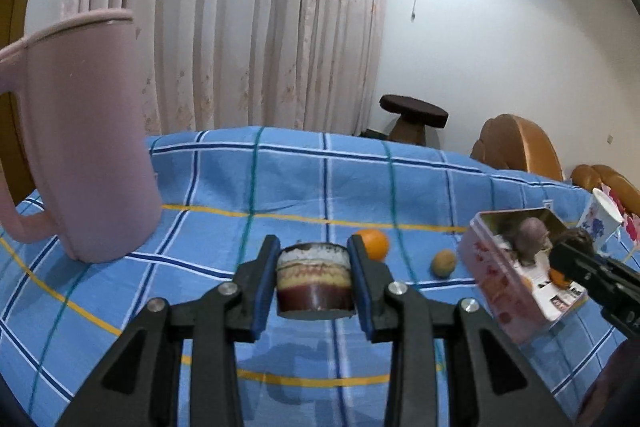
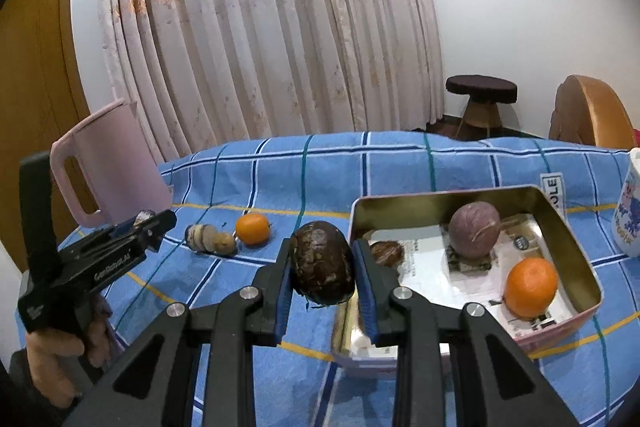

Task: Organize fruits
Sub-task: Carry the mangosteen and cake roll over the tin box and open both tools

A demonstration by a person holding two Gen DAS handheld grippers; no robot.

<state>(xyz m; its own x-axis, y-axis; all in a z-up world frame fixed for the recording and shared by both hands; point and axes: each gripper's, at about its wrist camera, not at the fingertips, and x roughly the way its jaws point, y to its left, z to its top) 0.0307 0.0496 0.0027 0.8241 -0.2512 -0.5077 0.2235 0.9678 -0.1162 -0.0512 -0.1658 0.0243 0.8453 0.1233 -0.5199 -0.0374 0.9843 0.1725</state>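
My left gripper (image 1: 314,279) is shut on a round layered brown-and-cream cake-like piece (image 1: 314,281), held above the cloth. My right gripper (image 2: 322,275) is shut on a dark brown oval fruit (image 2: 322,263), held at the left rim of the pink tin box (image 2: 576,255). The box holds a purple round fruit (image 2: 474,229), an orange (image 2: 530,287) and a small brown piece (image 2: 386,253). On the cloth lie an orange (image 1: 374,244) and a small brown kiwi-like fruit (image 1: 443,263). The right wrist view shows that orange (image 2: 252,229) and the fruit (image 2: 224,242).
A tall pink pitcher (image 1: 80,147) stands at the table's left. A white floral cup (image 1: 602,223) stands right of the box. The table carries a blue checked cloth (image 1: 280,179). A stool (image 1: 412,117) and orange chairs (image 1: 520,147) stand behind.
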